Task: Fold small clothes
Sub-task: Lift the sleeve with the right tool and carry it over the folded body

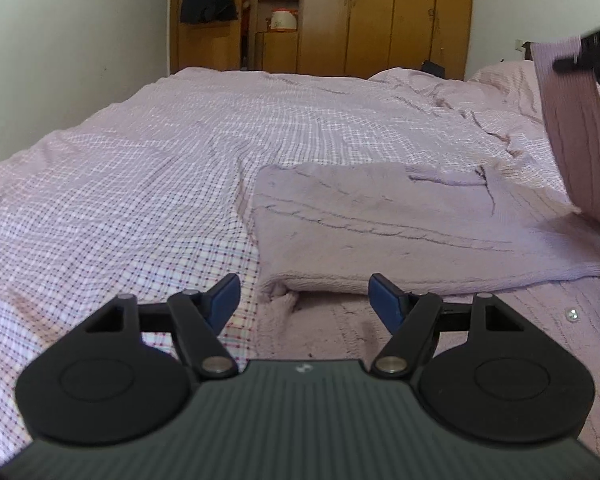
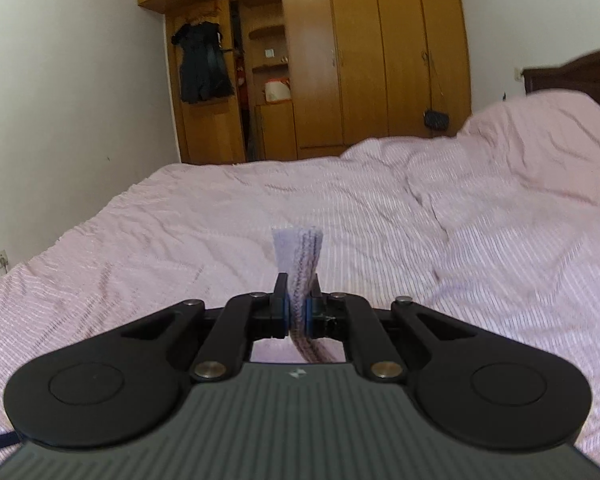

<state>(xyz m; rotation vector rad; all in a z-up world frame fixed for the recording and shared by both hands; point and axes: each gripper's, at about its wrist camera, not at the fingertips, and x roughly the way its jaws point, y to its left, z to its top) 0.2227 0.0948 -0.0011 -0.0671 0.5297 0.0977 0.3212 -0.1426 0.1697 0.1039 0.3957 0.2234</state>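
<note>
The right claw (image 2: 297, 314) is clenched on a ribbed strip of the lilac cardigan (image 1: 400, 224), which is lifted off the bed (image 2: 180, 240) and is seen hanging at the right edge of the left wrist view. The left claw (image 1: 305, 303) is spread wide with nothing between its jaws, just short of the cardigan's folded hem edge. Bare checked bedding is left open to the left and beyond, up to the wardrobe (image 2: 380, 60).
</note>
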